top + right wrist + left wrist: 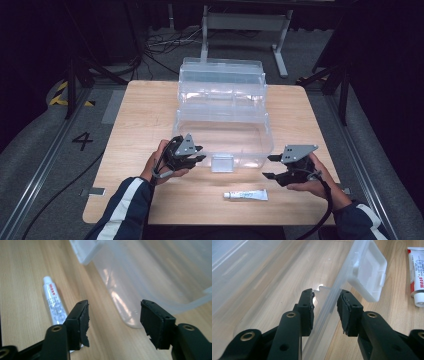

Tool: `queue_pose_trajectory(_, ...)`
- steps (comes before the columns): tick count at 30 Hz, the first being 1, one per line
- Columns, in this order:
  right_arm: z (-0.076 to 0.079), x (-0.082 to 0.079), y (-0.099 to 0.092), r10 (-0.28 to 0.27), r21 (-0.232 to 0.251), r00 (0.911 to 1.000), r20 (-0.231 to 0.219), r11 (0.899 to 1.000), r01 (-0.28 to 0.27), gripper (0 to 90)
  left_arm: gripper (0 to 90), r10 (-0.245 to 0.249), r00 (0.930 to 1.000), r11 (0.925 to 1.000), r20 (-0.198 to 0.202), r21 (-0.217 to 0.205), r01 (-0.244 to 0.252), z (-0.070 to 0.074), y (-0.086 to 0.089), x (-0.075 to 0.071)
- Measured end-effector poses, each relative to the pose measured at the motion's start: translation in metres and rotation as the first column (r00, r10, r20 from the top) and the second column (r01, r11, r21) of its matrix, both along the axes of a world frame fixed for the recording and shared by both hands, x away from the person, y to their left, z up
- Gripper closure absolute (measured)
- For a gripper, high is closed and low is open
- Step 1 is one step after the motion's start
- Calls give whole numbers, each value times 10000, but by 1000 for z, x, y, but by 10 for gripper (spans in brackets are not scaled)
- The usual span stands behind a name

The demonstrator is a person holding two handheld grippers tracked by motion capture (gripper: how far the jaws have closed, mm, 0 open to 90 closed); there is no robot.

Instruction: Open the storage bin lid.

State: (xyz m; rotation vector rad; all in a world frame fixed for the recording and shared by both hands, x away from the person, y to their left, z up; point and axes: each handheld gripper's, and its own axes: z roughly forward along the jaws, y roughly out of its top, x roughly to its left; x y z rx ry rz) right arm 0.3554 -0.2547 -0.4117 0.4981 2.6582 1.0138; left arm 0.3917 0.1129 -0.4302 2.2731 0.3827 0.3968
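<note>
A "4" is marked on the floor; the tube's print is unreadable.

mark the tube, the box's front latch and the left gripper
tube (245, 195), high view, middle of its body
front latch (367, 272), left gripper view, its flat face
left gripper (325, 308), left gripper view, between the fingertips, astride the box wall

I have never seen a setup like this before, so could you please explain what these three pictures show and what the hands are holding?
A person at a wooden table holds a hand-operated two-jaw gripper in each hand. One camera looks down from above; the other two ride on the grippers, looking along their black jaws. On the table stand a clear plastic tiered box, open, and a small white tube. The left gripper straddles the box's front wall, jaws not visibly closed on it. The right gripper is open, holding nothing, beside the box's corner.
</note>
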Motion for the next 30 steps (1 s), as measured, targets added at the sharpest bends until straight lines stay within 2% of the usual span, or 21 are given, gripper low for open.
queue_pose_trajectory(7, -11, -7, 13, 409, -471, 9989, -245, 9980, -420, 379, 661, 14, 10000, 10000, 28, -10, -14, 0, 0, 0)
queue_pose_trajectory(16, -27, -11, 31, 1062, -1110, 9921, -670, 9874, -1132, 386, 661, 13, 10000, 10000, 37, -2, -13, 0, 0, 0)
queue_pose_trajectory(20, -33, -11, 39, 1073, -1213, 9904, -868, 9857, -1174, 380, 661, 8, 10000, 10000, 37, -4, -8, 0, 0, 0)
queue_pose_trajectory(21, -36, -12, 44, 1283, -1346, 9872, -942, 9809, -1403, 380, 661, 3, 10000, 10000, 39, 1, -3, 0, 0, 0)
queue_pose_trajectory(23, -37, -13, 46, 1327, -1391, 9866, -947, 9796, -1451, 382, 660, 4, 10000, 10000, 39, -2, -4, 0, 0, 0)
queue_pose_trajectory(24, -39, -14, 50, 1504, -1494, 9829, -1064, 9749, -1653, 396, 660, 6, 10000, 10000, 37, 0, -6, 0, 0, 0)
queue_pose_trajectory(26, -40, -14, 52, 1562, -1563, 9812, -1136, 9724, -1729, 401, 660, 7, 10000, 10000, 46, 3, -7, 0, 0, 0)
queue_pose_trajectory(27, -41, -15, 57, 1699, -1644, 9776, -1242, 9681, -1892, 413, 660, 12, 10000, 10000, 41, 0, -12, 0, 0, 0)
queue_pose_trajectory(29, -41, -15, 59, 1743, -1624, 9757, -1332, 9673, -1949, 429, 660, 13, 10000, 10000, 41, -1, -13, 0, 0, 0)
queue_pose_trajectory(30, -41, -15, 64, 1801, -1840, 9740, -1378, 9616, -2038, 466, 659, 15, 10000, 10000, 40, -2, -15, 0, 0, 0)
